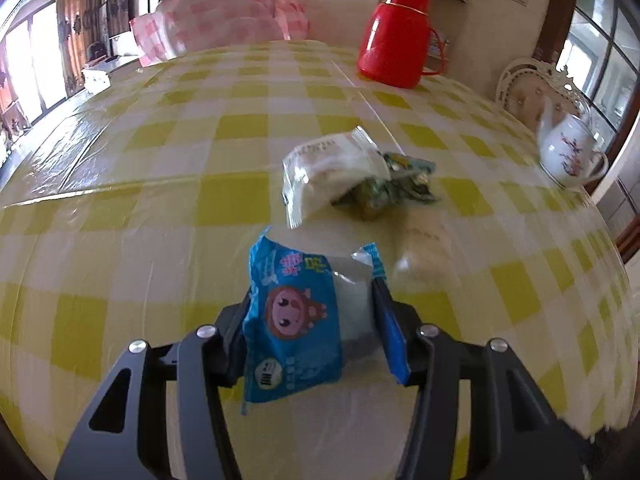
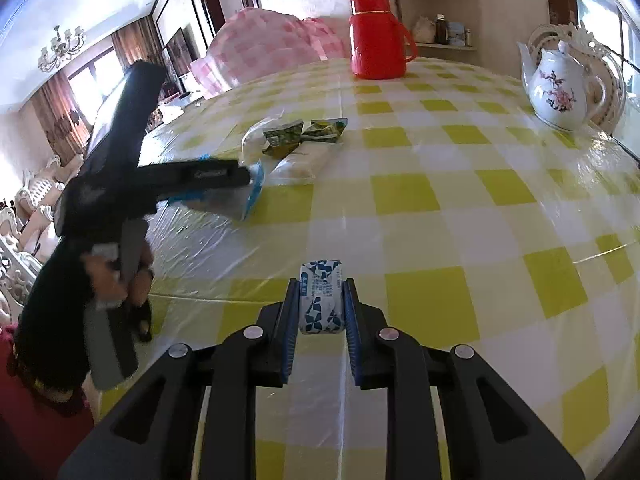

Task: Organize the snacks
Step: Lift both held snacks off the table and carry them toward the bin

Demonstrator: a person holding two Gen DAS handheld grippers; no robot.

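In the left wrist view, my left gripper (image 1: 312, 292) is shut on a blue snack packet (image 1: 292, 320) with a cartoon face, both pads pressing its sides. The right wrist view shows that left gripper (image 2: 246, 184) holding the blue packet (image 2: 252, 192) just above the table, near the snack pile. The pile is a white packet (image 1: 332, 172) lying against several green wrapped snacks (image 1: 392, 188), seen from the other side as the green snacks (image 2: 304, 136) and the white packet (image 2: 300, 164). My right gripper (image 2: 321, 286) is shut on a small white bar with a blue pattern (image 2: 320, 304).
The table (image 1: 160, 160) has a yellow-and-white checked cloth under clear plastic. A red thermos (image 1: 394, 36) stands at the far edge, and a white flowered teapot (image 2: 560, 92) at the right. A pink checked cover (image 1: 224, 12) lies behind the table. A hand (image 2: 132, 276) grips the left tool's handle.
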